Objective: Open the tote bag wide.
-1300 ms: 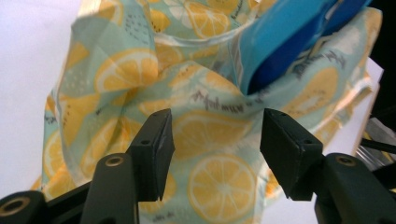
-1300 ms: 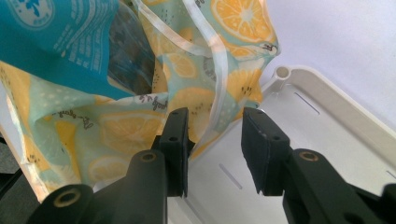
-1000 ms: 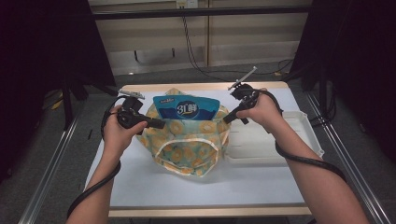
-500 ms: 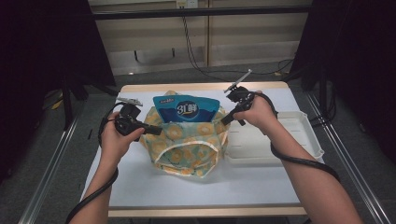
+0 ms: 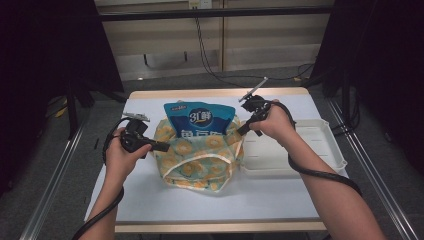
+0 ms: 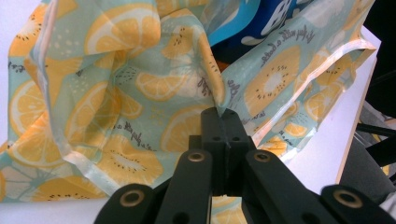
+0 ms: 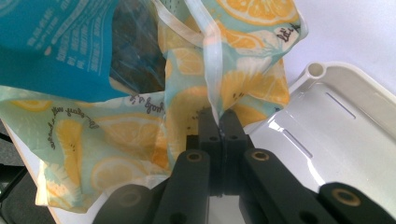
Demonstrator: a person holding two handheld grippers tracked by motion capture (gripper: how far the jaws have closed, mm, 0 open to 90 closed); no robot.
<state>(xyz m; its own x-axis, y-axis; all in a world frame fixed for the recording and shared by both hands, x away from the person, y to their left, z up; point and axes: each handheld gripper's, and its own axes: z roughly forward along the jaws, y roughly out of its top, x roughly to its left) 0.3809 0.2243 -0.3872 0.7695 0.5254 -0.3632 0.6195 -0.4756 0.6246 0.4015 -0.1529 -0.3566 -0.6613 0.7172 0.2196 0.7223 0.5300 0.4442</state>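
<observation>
Dark curtains and a pale panelled wall were seen behind a white desk (image 5: 150, 200) with a wooden edge, on which a lemon-printed bag (image 5: 200, 160) was stood near the middle. A blue packet (image 5: 200, 119) was lodged inside the bag, its top rising above the bag's far rim. A white tray (image 5: 320, 155) was laid just beside the bag on the right.

The left claw (image 5: 165, 146) was held at the bag's left side; in the left gripper view the jaws were pressed fully together on a fold of the printed fabric (image 6: 205, 88), which was gathered upward from between them. The right claw (image 5: 241, 132) was placed at the bag's upper right edge, its jaws having just been closing; in the right gripper view they were clamped on the pale-trimmed rim (image 7: 212, 70) of the bag, with the tray (image 7: 336, 121) lying directly beyond and the blue packet (image 7: 56, 46) seen at upper left. The bag's mouth was thus held on both sides, the cloth being slack and creased between the two grips
</observation>
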